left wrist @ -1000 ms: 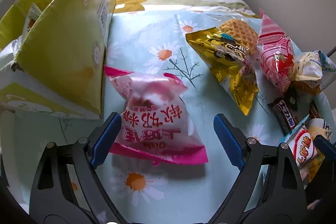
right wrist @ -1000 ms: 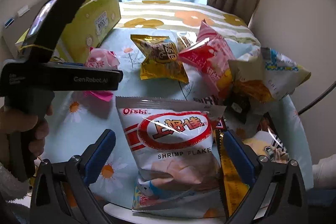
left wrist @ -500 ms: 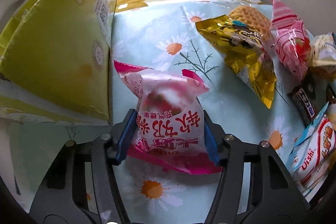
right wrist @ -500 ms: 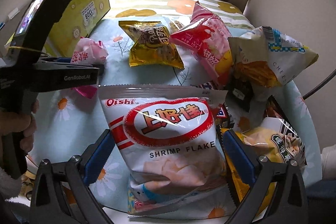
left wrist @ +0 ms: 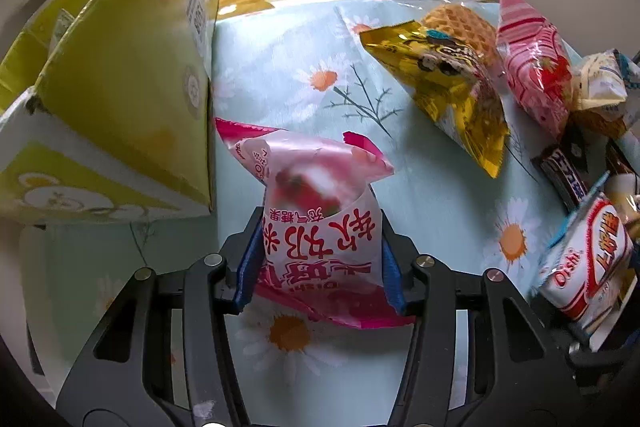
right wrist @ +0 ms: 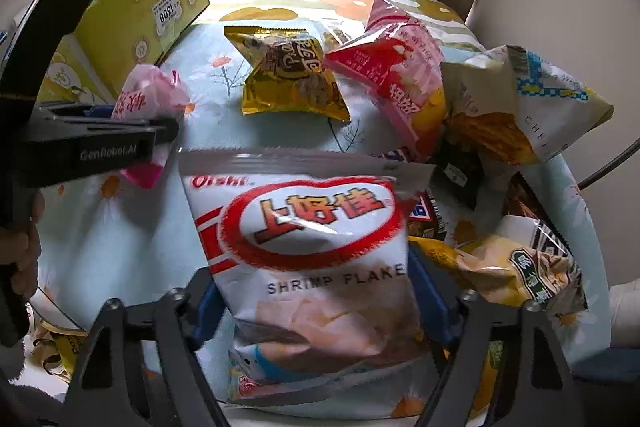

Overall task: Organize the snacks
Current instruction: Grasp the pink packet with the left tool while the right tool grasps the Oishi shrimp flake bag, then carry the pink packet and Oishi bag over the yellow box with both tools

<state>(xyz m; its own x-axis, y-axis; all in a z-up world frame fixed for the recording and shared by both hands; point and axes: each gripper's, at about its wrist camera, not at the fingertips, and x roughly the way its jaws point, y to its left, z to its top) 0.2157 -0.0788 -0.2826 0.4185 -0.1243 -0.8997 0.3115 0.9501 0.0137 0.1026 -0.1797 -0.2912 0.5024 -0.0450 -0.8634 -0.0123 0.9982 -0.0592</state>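
We judge the step in hand to be the pick-up of two packets at once. Our left gripper point(left wrist: 320, 259) is closed onto the pink snack packet point(left wrist: 316, 215), its blue pads pressing both flanks so the film bulges upward between them. Our right gripper point(right wrist: 316, 303) is drawn in against the sides of the Oishi shrimp flake bag point(right wrist: 308, 247), with both pads touching the bag; we judge the grasp made, though how firm it is cannot be read. The pink packet sits at 6 o'clock in the left wrist view, just beside the corner of the yellow-green cardboard box point(left wrist: 120, 99) at 9 o'clock. It is soft, air-filled, printed in red characters, with magenta sealed edges. The next move calls for lifting each packet off the floral tablecloth point(left wrist: 280, 99) without crushing it, then carrying the pink one toward the box, presumably the sorting container.
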